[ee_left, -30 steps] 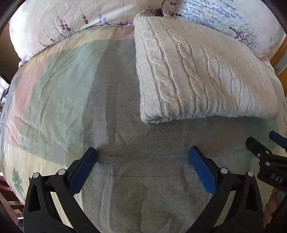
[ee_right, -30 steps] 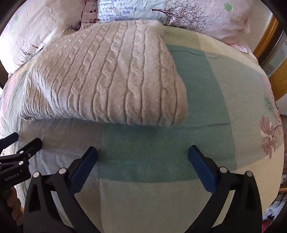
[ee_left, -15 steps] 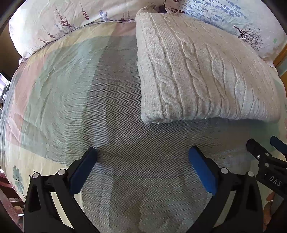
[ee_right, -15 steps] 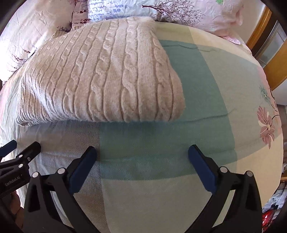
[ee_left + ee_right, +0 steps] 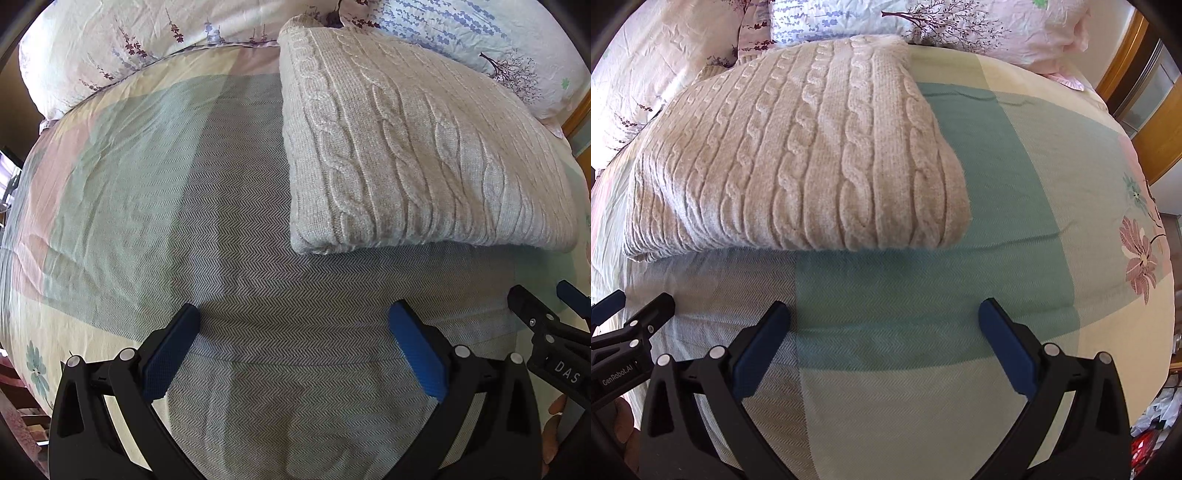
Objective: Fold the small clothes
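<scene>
Both the left gripper (image 5: pixel 294 345) and right gripper (image 5: pixel 884 341) hover wide open, empty, near the folded cable-knit sweater (image 5: pixel 798 162); a careless snag could undo its folds.

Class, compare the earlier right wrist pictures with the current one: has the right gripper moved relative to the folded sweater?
Yes. The right gripper has eased forward, toward the sweater: the sweater's near edge sits lower and looms larger against the bedspread.
</scene>
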Demonstrator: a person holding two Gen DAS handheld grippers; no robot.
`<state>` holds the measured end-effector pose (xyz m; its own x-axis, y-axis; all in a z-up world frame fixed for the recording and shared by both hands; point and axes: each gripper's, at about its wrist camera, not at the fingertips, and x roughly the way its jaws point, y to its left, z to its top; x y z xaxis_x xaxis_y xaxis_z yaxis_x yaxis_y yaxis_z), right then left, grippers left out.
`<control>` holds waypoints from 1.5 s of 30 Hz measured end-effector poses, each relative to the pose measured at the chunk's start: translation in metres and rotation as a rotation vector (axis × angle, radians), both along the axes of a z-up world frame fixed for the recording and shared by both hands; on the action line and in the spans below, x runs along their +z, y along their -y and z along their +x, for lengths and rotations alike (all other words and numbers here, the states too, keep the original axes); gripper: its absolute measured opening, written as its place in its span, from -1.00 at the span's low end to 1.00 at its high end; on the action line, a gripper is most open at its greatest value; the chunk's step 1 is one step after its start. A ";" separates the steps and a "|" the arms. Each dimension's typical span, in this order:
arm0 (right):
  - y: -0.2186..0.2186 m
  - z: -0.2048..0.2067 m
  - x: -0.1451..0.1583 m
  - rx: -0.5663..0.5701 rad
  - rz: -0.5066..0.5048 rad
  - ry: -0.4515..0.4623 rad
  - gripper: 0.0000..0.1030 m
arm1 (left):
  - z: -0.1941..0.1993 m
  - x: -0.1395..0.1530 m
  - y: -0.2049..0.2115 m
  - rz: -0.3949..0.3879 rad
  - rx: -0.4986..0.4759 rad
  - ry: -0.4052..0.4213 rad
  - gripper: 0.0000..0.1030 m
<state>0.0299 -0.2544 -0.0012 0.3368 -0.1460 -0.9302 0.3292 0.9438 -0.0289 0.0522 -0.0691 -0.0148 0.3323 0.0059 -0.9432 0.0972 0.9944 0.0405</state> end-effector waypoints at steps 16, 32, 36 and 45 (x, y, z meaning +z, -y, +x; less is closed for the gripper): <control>0.000 0.000 0.000 0.001 0.000 0.000 0.97 | 0.000 0.000 -0.001 0.000 -0.001 0.000 0.97; 0.000 0.000 0.000 0.000 -0.001 0.001 0.97 | -0.001 -0.001 -0.001 0.000 -0.002 -0.006 0.97; 0.000 0.000 0.000 0.000 -0.001 0.001 0.97 | -0.001 -0.001 -0.001 0.000 -0.002 -0.006 0.97; 0.000 0.001 0.000 -0.001 -0.001 0.002 0.97 | 0.002 0.000 -0.002 0.000 -0.005 -0.007 0.97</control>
